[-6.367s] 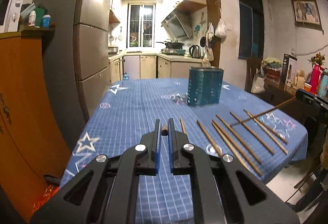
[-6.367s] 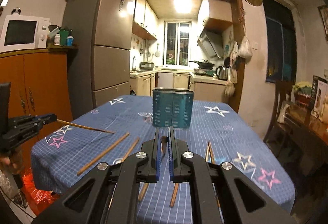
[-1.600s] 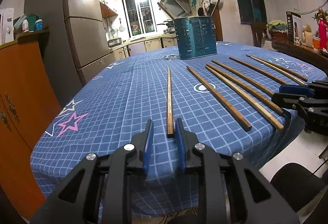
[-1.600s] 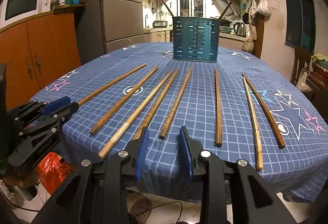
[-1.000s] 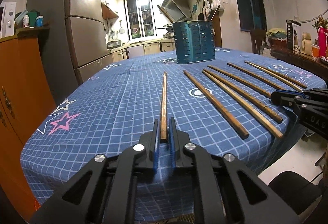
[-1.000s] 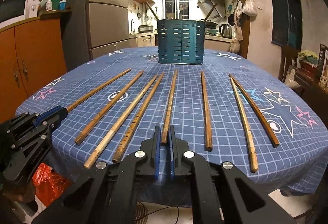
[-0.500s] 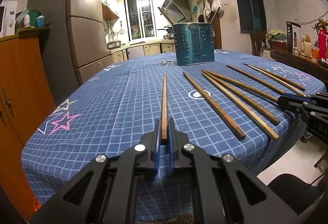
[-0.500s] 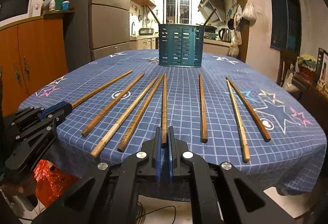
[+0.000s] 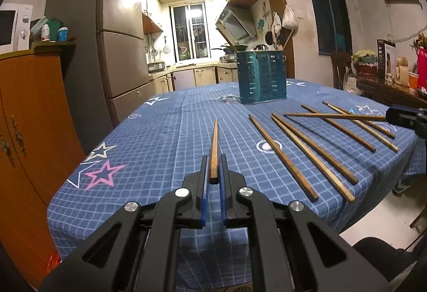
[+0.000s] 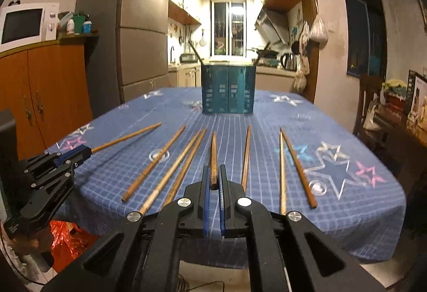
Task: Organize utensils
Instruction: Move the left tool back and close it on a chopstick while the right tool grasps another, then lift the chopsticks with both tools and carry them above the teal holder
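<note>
Item under handling: two chopsticks, one per gripper. The left gripper point(image 9: 213, 181) has its jaws closed to a narrow slot on the butt end of a left chopstick point(image 9: 214, 150), which runs up the centre of the left view with its tip clear of the cloth. The right gripper point(image 10: 213, 182) is likewise clamped on the butt of a right chopstick point(image 10: 213, 158), centre of the right view. Each grip sits at the very end of the stick, so the long free length is prone to droop or swing.

Destination: the teal holder point(image 10: 228, 89) stands upright at upper centre of the right view, well beyond the sticks, with a few dark handles already leaning out of its top.

Remaining stock: six loose chopsticks point(image 10: 246, 153) lie in a fan on the blue table point(image 10: 347, 211), either side of the held one.

Judgement: the step in hand is the carry to the holder. To do it well, lift both sticks well above the fan so the tips do not rake the loose ones, keep the two grippers apart, bring each tip over the holder's open top, tilt the stick tip-down, and release only once the tip is inside the rim. Pressing on the rim could tip the holder.
</note>
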Available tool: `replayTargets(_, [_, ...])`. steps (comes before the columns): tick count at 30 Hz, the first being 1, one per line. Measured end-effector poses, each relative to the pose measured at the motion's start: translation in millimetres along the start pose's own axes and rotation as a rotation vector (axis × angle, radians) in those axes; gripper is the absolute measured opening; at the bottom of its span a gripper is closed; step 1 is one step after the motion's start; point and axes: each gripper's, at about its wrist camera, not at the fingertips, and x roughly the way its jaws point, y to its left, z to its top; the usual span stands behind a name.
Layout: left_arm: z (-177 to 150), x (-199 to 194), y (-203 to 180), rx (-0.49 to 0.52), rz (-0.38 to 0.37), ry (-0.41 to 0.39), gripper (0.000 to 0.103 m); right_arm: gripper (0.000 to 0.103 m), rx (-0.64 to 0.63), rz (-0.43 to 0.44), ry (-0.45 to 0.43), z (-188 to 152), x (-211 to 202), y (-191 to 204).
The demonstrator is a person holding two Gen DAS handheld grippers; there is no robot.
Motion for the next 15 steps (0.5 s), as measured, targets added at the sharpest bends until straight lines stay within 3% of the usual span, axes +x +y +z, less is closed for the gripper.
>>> replayTargets(8, [22,-18,5,-0.014,-0.017,-0.028,0.005,0.007,-0.053,0.024,-0.092,35,-20,0])
replayTargets(15, [65,-32,24,-0.077,-0.048,-0.073,0.005,0.007,-0.085,0.048,-0.167,77,-30,-9])
